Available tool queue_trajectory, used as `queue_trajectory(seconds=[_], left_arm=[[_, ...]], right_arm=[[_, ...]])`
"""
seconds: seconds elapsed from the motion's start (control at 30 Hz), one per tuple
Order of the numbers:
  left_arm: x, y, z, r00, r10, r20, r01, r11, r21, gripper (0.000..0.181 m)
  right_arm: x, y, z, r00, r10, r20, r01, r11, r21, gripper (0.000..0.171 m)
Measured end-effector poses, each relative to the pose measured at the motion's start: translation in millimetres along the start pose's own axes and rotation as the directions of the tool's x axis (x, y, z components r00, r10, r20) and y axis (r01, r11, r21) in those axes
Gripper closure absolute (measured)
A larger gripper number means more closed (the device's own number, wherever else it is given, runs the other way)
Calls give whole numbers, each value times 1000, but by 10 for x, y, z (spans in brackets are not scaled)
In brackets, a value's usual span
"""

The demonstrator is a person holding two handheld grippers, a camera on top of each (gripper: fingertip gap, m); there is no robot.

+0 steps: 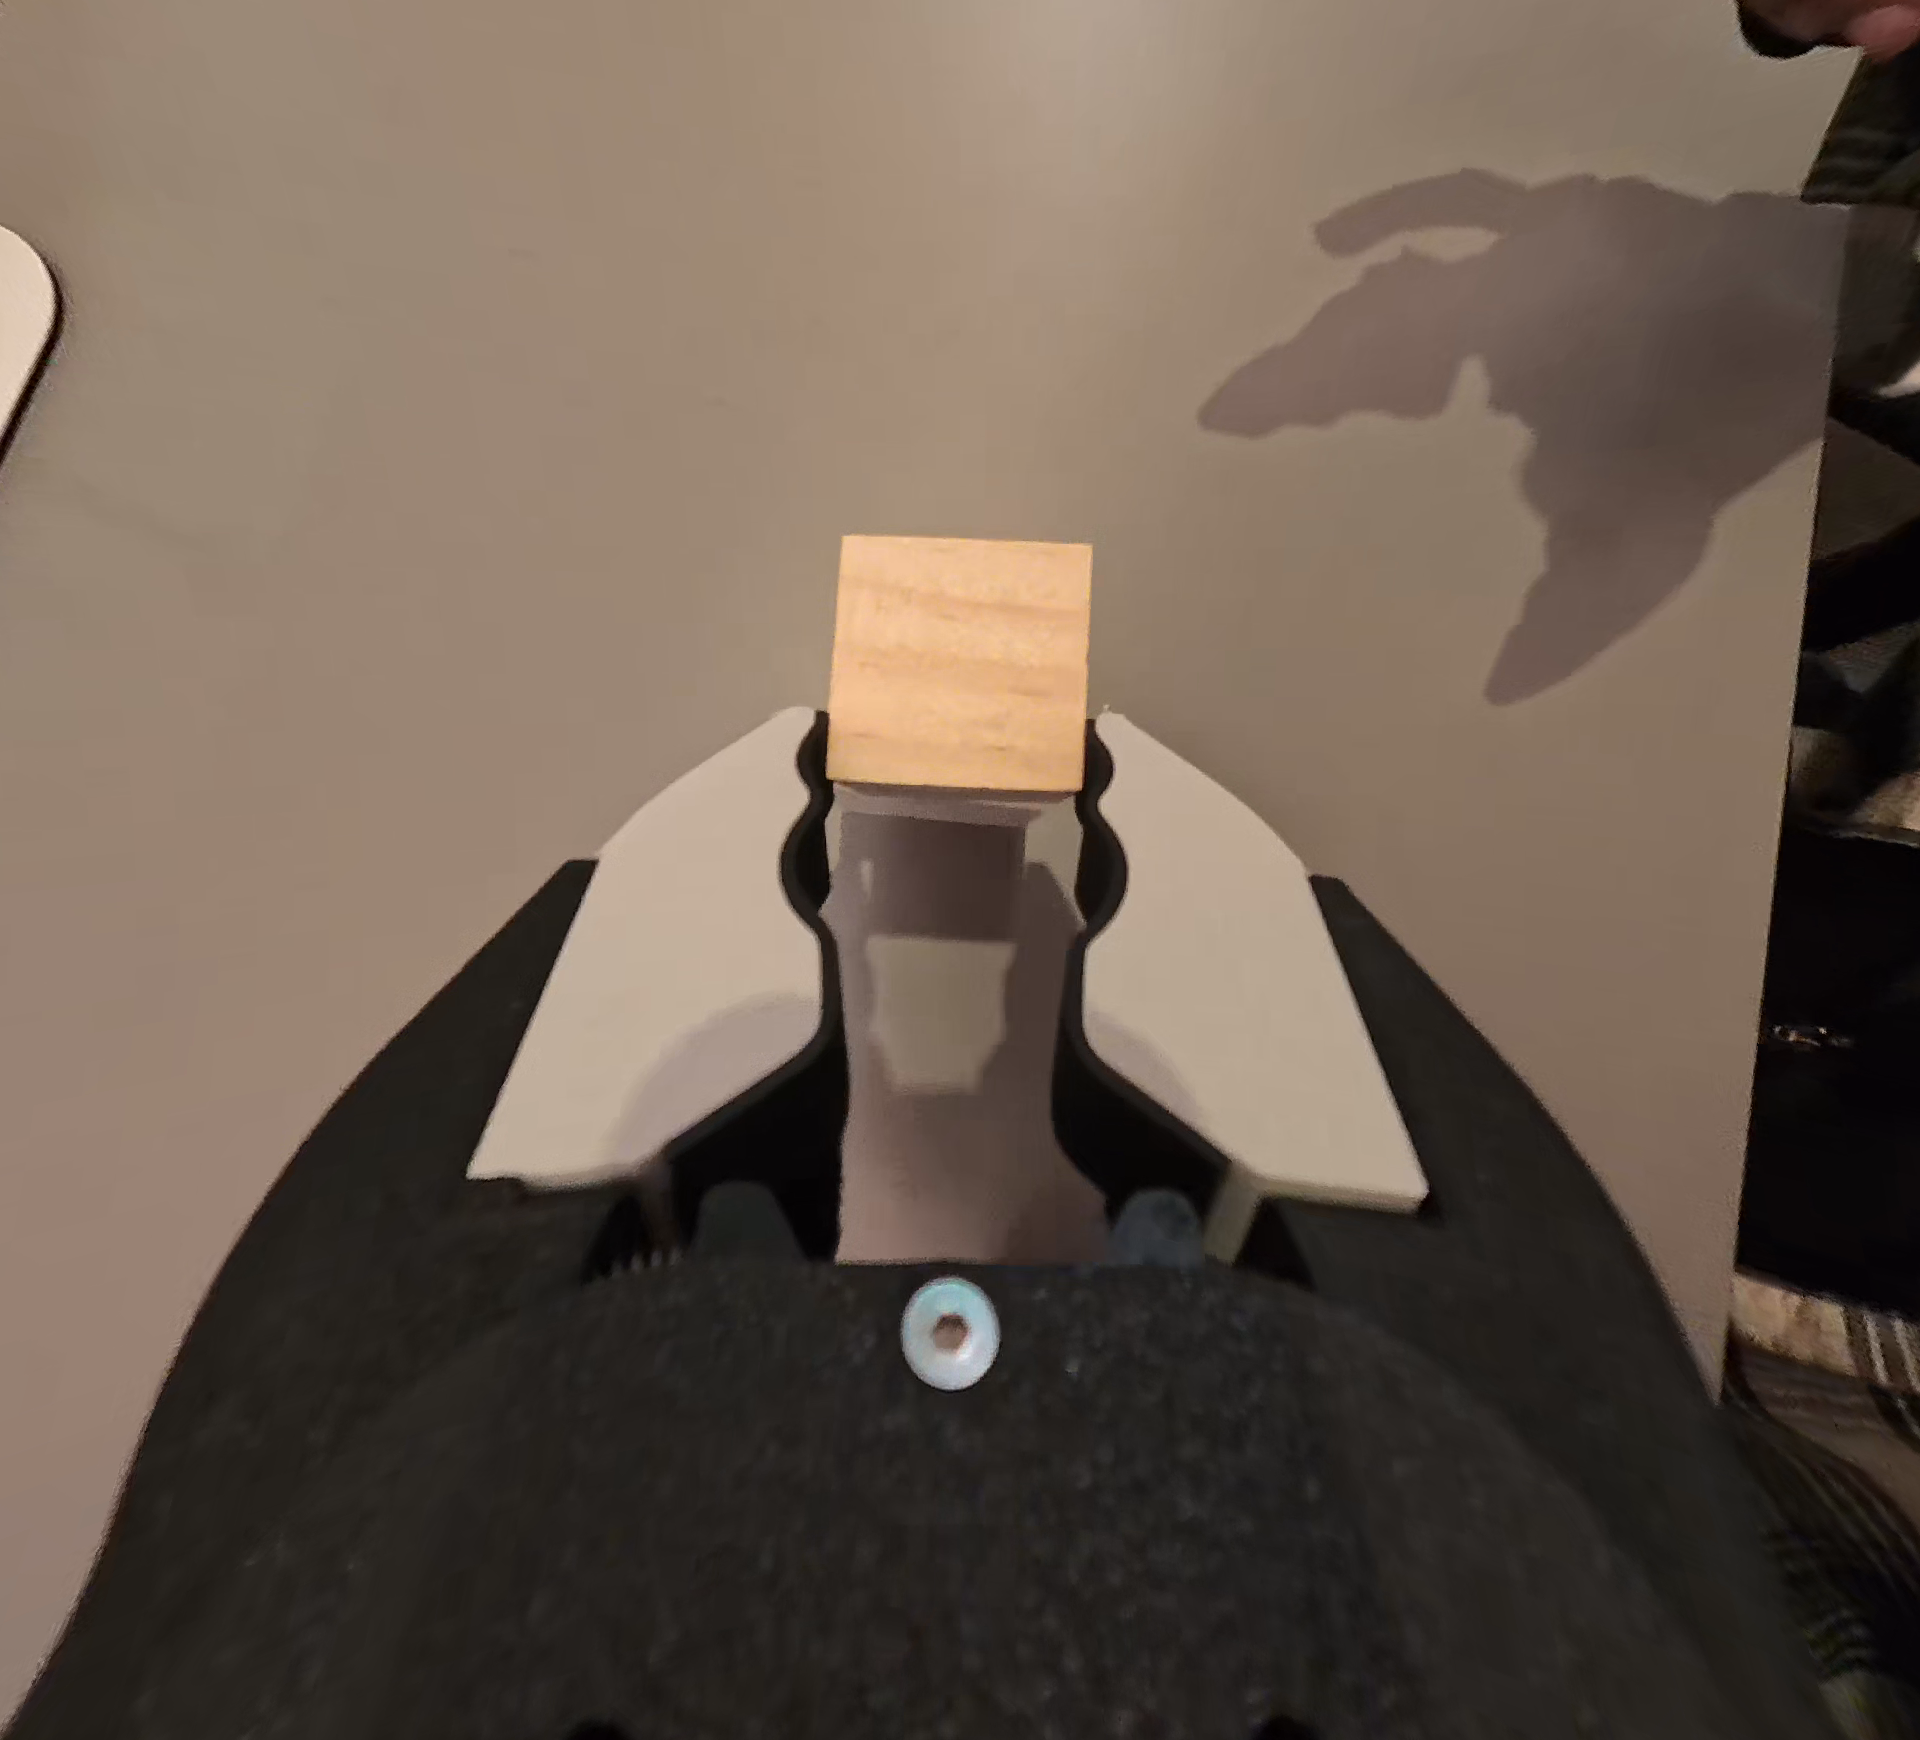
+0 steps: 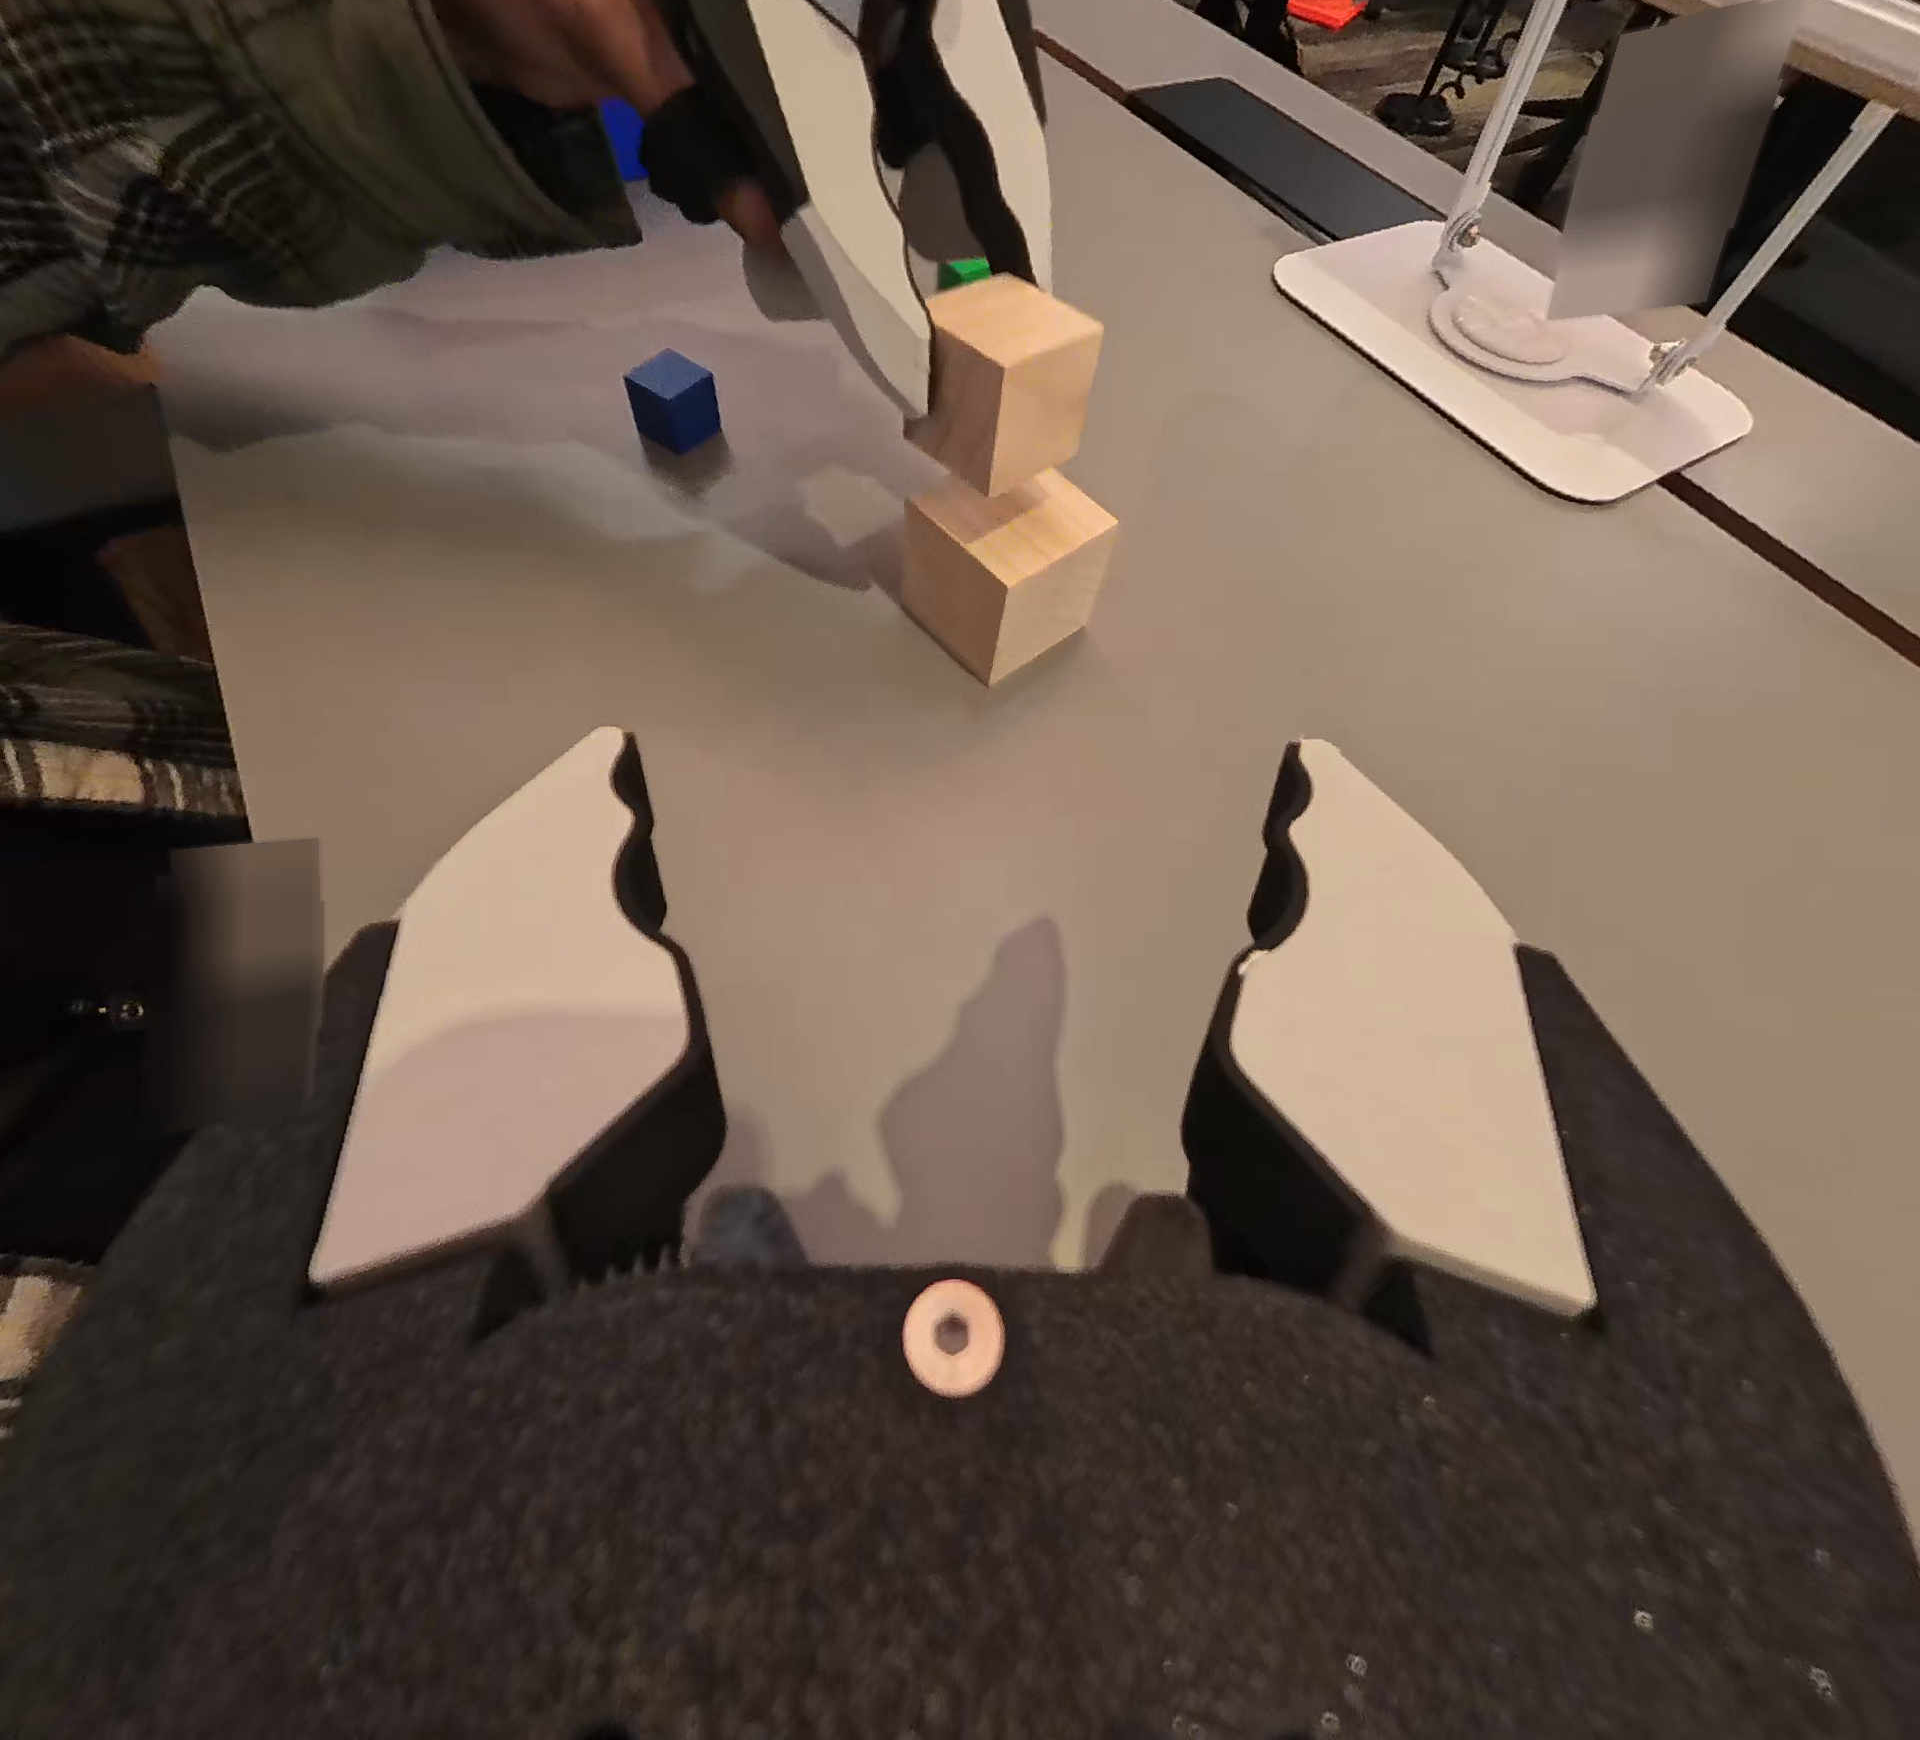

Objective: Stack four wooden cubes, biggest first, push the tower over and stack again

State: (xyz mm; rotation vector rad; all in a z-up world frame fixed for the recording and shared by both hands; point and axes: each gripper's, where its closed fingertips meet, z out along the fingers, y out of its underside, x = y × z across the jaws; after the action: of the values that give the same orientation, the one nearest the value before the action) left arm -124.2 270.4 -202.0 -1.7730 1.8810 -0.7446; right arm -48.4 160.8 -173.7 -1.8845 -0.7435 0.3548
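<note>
My left gripper is shut on a plain wooden cube, gripped at its near end between the fingertips. In the right wrist view the same gripper holds that cube on or just above a larger wooden cube that stands on the grey table; whether the two cubes touch I cannot tell. A small blue cube lies on the table to the left of the stack. A small green cube shows partly behind the left gripper. My right gripper is open and empty, low over the table, short of the stack.
A white stand with a flat base stands at the right of the table, with a dark flat slab behind it. A person's hand and plaid sleeve reach in from the left. The table's edge runs down the right side of the left wrist view. The left gripper's tips are roughly 15 centimeters from the right gripper's.
</note>
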Motion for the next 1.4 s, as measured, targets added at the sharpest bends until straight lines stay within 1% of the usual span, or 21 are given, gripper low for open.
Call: queue_trajectory(seconds=[0.13, 0.37, 0.73, 0.83, 0.9, 1.0, 1.07, 1.13, 1.2, 1.3, 1.4], left_arm=[[-30, 13, 92, 1000, -19, 9, 19, 1000, -18, 137], [-35, 53, 159, 1000, -9, 5, 10, 998, -59, 136], [-32, 32, 181, 1000, -2, -5, 2, 999, -46, 137], [-13, 82, 220, 1000, 10, -14, -10, 997, -72, 136], [-25, 120, 251, 1000, 11, -2, -11, 995, -95, 131], [-39, 104, 242, 1000, -4, 3, 4, 996, -84, 121], [-78, 119, 154, 1000, -6, 24, 8, 996, -86, 113], [-130, 144, -32, 998, -18, 60, 22, 998, -58, 109], [-161, 251, -267, 995, -39, 96, 42, 999, -26, 107], [-185, 638, -558, 979, -83, 187, 90, 996, -29, 105], [-87, 1052, -660, 963, -139, 230, 148, 989, -19, 110]], right_arm=[[-1, 23, -3, 1000, 3, 5, -3, 1000, -5, 60], [-30, 46, 37, 1000, 0, 25, 1, 1000, -14, 60], [-60, 60, 61, 999, 0, 38, 1, 1000, -24, 60], [-65, 70, 67, 999, 2, 41, -1, 1000, -28, 59], [-73, 63, 68, 999, 2, 44, -1, 1000, -23, 59], [-69, 65, 64, 999, 4, 42, -3, 1000, -25, 59], [-69, 59, 56, 999, 8, 43, -7, 1000, -20, 59], [-68, 53, 45, 999, 6, 43, -5, 1000, -16, 59], [-59, 50, 32, 999, 5, 40, -5, 1000, -12, 59], [-50, 50, 21, 999, 4, 40, -4, 1000, -6, 59], [-44, 73, 39, 999, 6, 43, -6, 1000, -12, 59]])
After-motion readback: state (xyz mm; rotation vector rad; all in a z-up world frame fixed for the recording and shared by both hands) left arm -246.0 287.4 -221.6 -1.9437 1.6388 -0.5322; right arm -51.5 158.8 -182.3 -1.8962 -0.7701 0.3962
